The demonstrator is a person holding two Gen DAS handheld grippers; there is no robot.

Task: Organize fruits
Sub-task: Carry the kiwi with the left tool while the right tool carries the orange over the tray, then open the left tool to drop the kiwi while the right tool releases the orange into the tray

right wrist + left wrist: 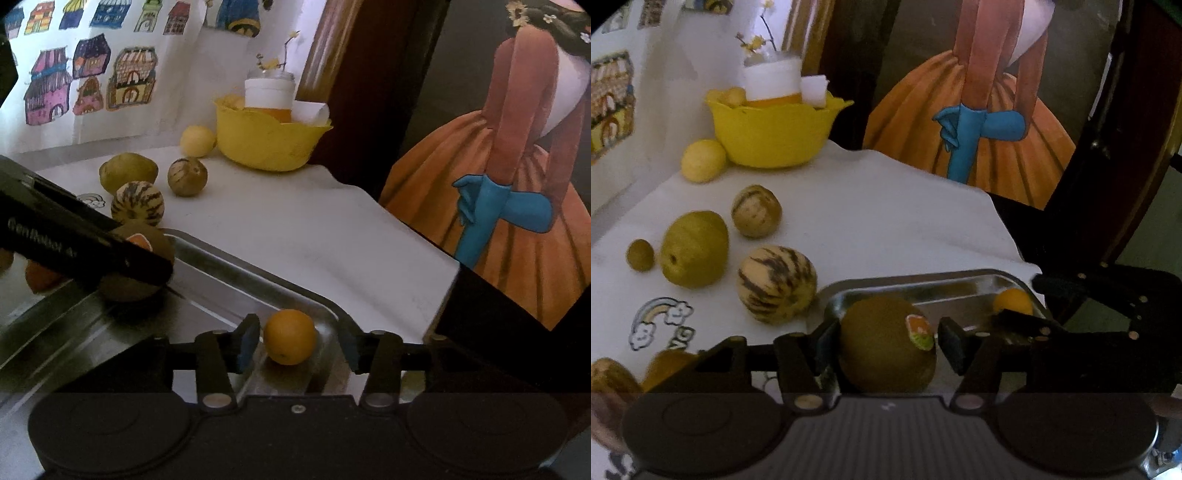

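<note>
Over tray [207,254], both grippers angled down

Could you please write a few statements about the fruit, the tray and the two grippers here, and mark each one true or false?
1. The small orange lies inside the metal tray. True.
2. The right gripper squeezes the orange. False: a gap shows on both sides, and its jaws stand open.
3. The brown fruit with a sticker sits between the fingers of the left gripper. True.
4. The yellow bowl stands in the tray. False: it stands at the far end of the white table.
5. Both striped melons are in the tray. False: the nearer striped melon and the farther one lie on the table.
</note>
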